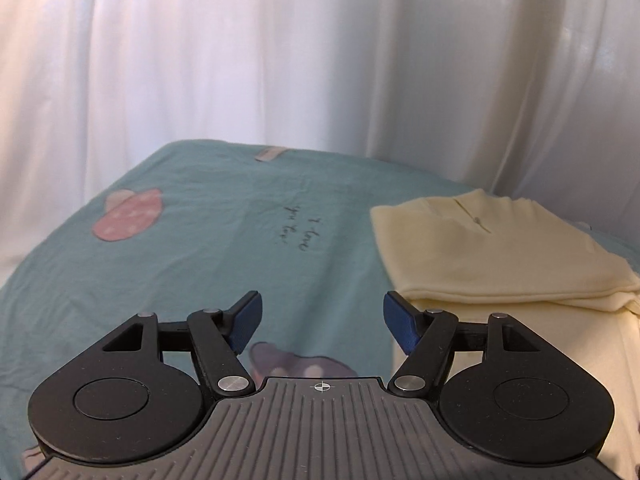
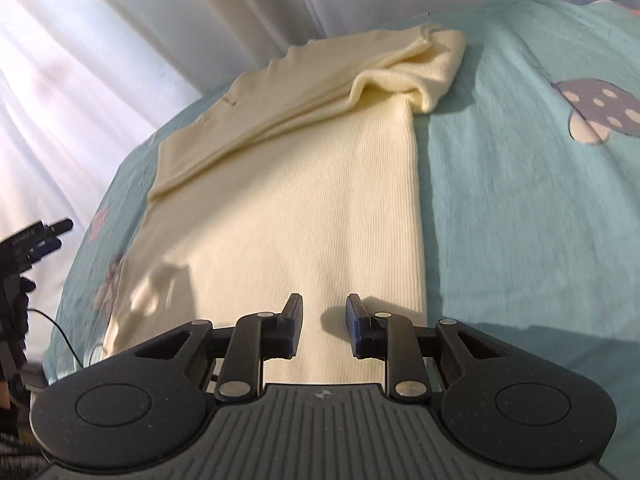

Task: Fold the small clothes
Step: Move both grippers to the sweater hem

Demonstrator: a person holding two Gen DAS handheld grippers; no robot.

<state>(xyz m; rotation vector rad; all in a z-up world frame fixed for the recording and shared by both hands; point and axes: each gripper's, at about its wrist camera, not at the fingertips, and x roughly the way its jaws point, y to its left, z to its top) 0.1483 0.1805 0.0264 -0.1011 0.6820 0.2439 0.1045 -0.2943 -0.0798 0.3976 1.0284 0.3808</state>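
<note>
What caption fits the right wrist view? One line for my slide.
Open right gripper above a half-folded cream top on a teal bedsheet.

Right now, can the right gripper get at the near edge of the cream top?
Probably yes. The right gripper hangs open and empty just above the unfolded part of the cream top, and nothing lies between its fingers and the fabric on the teal sheet.

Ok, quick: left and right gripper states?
Left gripper: open, holding nothing.
Right gripper: open, empty, above the cream garment.
</note>
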